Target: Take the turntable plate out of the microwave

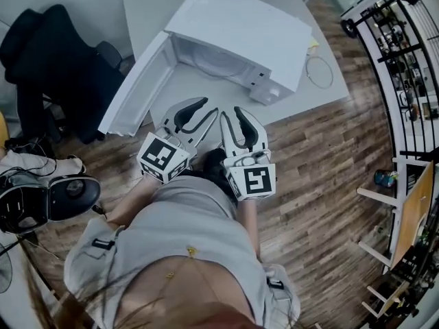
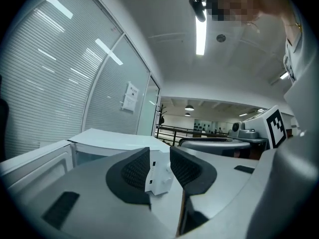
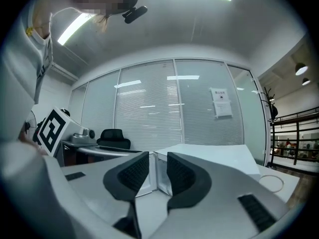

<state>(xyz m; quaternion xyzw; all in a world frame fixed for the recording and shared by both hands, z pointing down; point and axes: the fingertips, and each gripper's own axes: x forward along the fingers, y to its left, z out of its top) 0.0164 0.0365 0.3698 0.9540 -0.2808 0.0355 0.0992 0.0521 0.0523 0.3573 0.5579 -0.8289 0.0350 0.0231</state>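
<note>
Facing the open microwave (image 1: 240, 26) at upper centre, left gripper (image 1: 204, 110) and right gripper (image 1: 231, 114) sit side by side short of it, jaws partly spread, nothing between them. Turntable plate (image 1: 218, 62) lies inside the cavity, untouched; door (image 1: 137, 86) swung to frame left leaves a clear reach.

The microwave (image 1: 240, 29) top hides most of its cavity; the plate (image 1: 218, 62) shows only as a faint arc. The counter (image 1: 147, 12) runs off the upper edge. Left tongs (image 2: 159, 156) and right tongs (image 3: 157, 158) each cover part of the microwave.
</note>
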